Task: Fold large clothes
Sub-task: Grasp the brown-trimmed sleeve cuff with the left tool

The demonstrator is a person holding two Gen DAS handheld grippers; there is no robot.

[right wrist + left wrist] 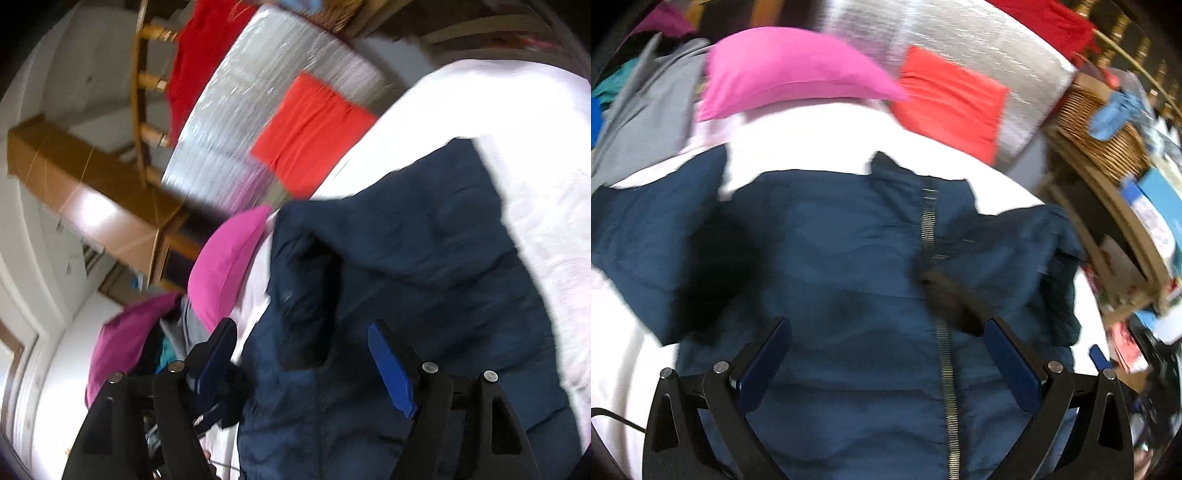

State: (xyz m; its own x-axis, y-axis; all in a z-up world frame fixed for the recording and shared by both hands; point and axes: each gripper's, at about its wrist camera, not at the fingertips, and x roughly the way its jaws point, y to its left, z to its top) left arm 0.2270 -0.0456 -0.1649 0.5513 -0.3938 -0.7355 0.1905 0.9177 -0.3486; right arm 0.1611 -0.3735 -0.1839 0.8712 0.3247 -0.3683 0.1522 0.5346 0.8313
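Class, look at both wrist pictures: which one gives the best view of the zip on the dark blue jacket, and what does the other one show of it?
The left wrist view: the zip runs in plain sight down the jacket spread on the white bed. The right wrist view shows the jacket from the side, its zip not visible.

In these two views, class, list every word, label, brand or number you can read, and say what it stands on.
None can be read.
Navy zip jacket: no label or logo shows.
Blue-and-white boxes beside the wicker basket: printed patterns, too blurred to read.
Pink pillow, orange folded garment: plain.
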